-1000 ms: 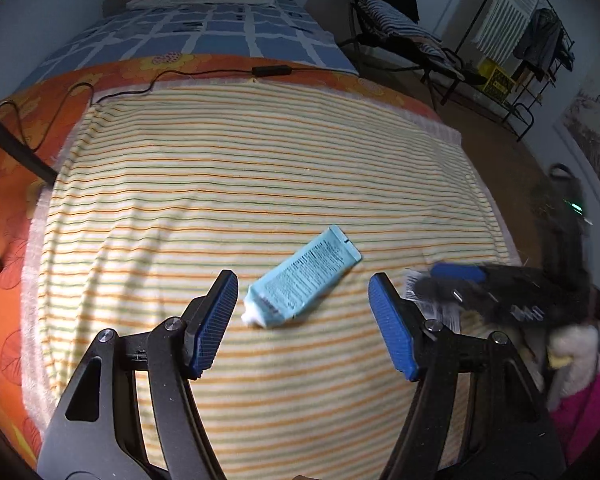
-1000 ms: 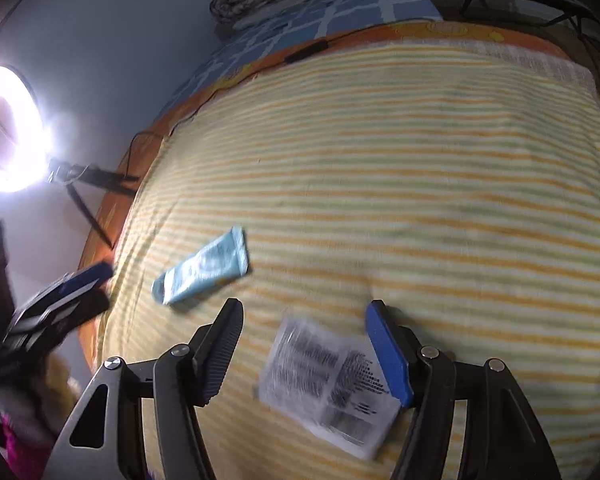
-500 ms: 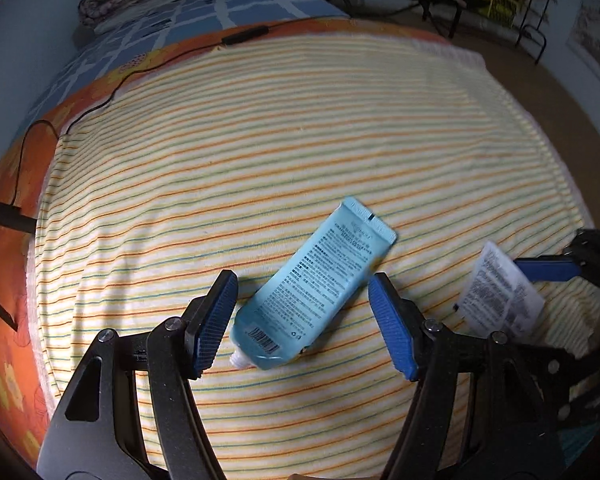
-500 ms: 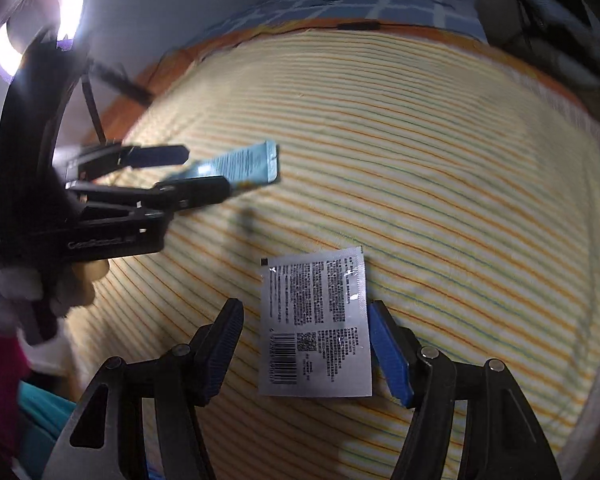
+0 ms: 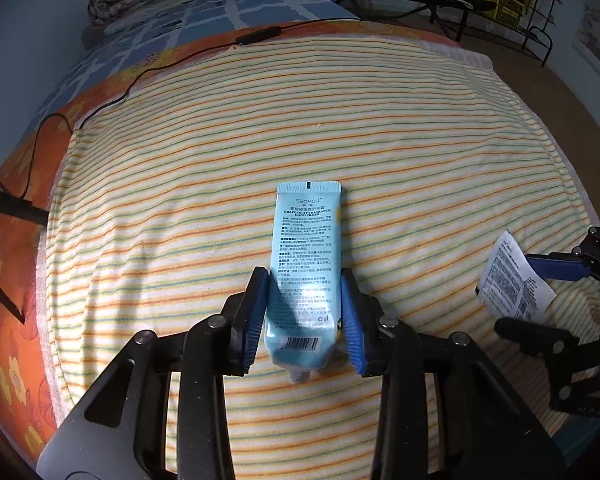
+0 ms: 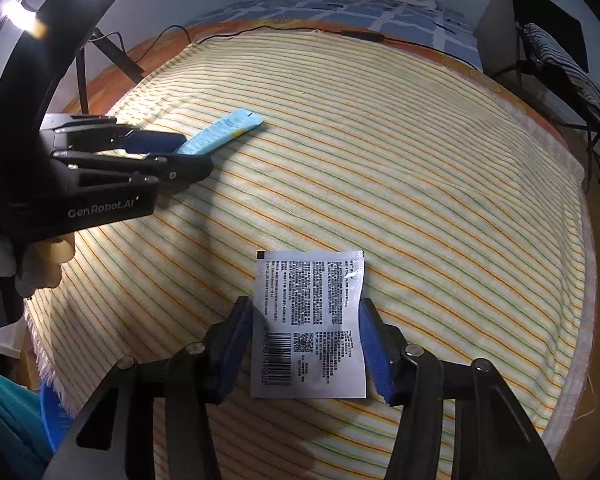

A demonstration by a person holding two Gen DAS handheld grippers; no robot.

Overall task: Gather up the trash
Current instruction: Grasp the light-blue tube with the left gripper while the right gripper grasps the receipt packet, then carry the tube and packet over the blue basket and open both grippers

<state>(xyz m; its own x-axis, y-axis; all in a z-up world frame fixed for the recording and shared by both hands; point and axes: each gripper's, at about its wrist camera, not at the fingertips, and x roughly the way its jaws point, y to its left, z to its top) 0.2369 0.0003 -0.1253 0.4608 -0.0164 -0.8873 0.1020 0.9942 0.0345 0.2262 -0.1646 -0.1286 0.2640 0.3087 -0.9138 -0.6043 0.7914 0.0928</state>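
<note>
Judging by its look, the blue hand-cream tube (image 5: 304, 280) is light and soft-walled, flattened toward its crimped end and thicker near the capless nozzle; it should dent under pressure and may slip on its glossy skin. The lower body, just above the nozzle shoulder, is the firmest place to take it, and that is where the left gripper (image 5: 304, 320) stands, its blue pads (image 5: 256, 320) pressing both sides of the tube. The tube lies near the middle of the striped blanket (image 5: 420, 140), crimped end pointing toward the far edge.

The white printed sachet (image 6: 310, 320) appears very light, thin and limp; it will likely buckle if squeezed flat-on across its width. It lies toward the near right edge of the blanket. The right gripper (image 6: 304, 344) brackets it edge to edge, pads at or just touching its sides; a firm hold cannot be confirmed, since the sachet is not visibly bowed.

Compared with a second ago, both pairs of jaws have just been closing, each with its item between them. The tube, then skewed diagonally to the left gripper and lying ahead of its open pads, is now aligned between them. The sachet, then blurred and off-centre, now sits squarely between the right pads.
</note>
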